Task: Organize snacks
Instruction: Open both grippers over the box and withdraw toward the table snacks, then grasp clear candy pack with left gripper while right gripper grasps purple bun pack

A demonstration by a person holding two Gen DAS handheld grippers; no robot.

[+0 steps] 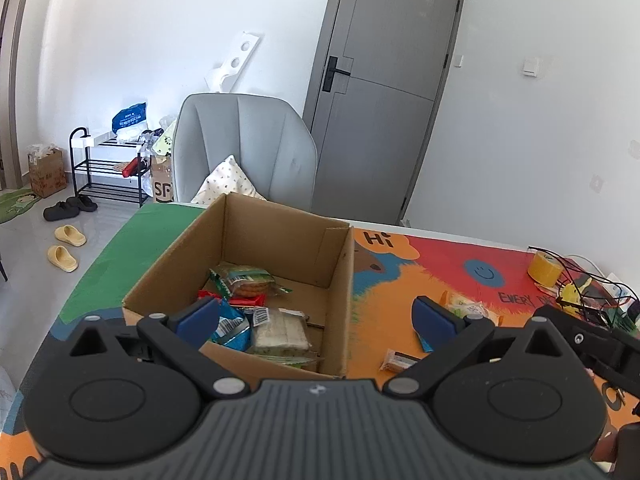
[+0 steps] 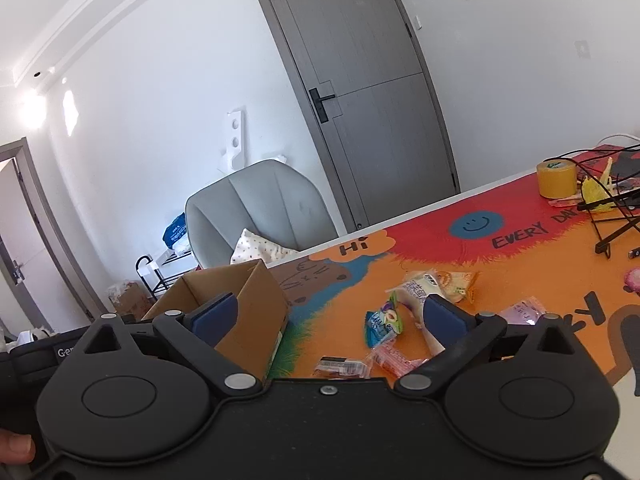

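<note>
An open cardboard box stands on the colourful table mat, holding several snacks: a green biscuit pack, a red packet, a blue packet and a pale cracker pack. My left gripper hovers open over the box's near right corner, gripping nothing. In the right wrist view the box is at the left. Several loose snacks lie on the mat, among them a blue packet, a white bun packet, a pink packet and a purple packet. My right gripper is open and empty above them.
A yellow tape roll and a tangle of black wires with a stand sit at the mat's far right. A grey chair with a cushion stands behind the table. One small wrapped snack lies right of the box.
</note>
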